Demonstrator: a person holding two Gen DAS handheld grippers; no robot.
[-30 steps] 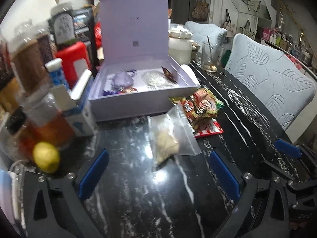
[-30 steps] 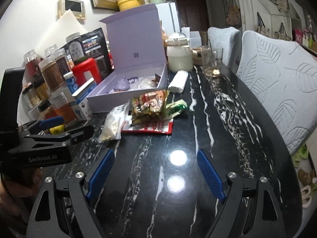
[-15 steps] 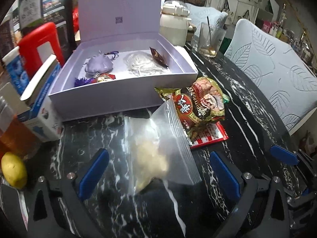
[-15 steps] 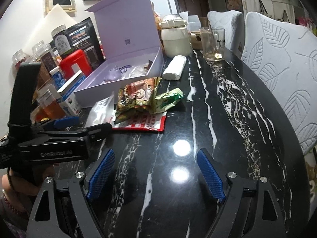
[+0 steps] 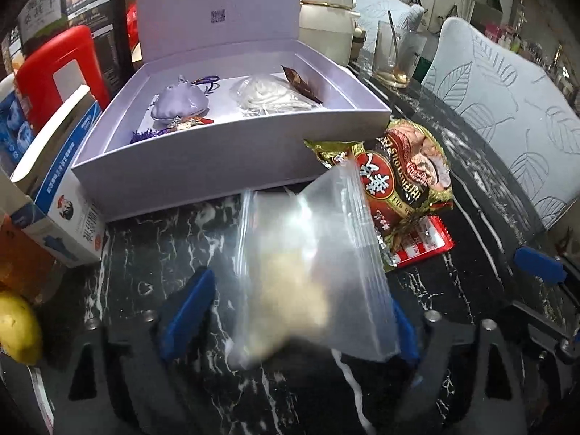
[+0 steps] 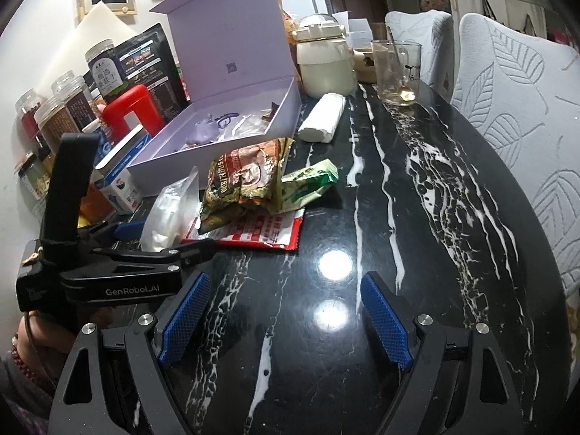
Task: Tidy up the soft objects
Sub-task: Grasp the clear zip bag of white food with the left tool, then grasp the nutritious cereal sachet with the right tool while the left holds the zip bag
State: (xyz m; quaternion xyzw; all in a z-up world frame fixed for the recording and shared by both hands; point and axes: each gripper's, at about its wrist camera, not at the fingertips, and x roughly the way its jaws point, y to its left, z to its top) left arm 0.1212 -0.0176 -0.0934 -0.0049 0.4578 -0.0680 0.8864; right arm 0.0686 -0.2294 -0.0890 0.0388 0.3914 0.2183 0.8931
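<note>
Plastic zip bag [image 5: 311, 264] sits between the closing left claw [image 5: 290, 317]; right claw [image 6: 286, 317] gapes empty.

Left wrist view: close, angled down at zip bag [image 5: 311, 275]. Right wrist view: farther right, lower angle. Shared: purple box [image 6: 217, 145], snack packs [image 5: 402, 177].

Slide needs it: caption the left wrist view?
Left gripper closing around clear zip bag before open lavender box.

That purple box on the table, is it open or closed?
Open. The purple box has its lid standing upright at the back, and a purple pouch lies inside.
</note>
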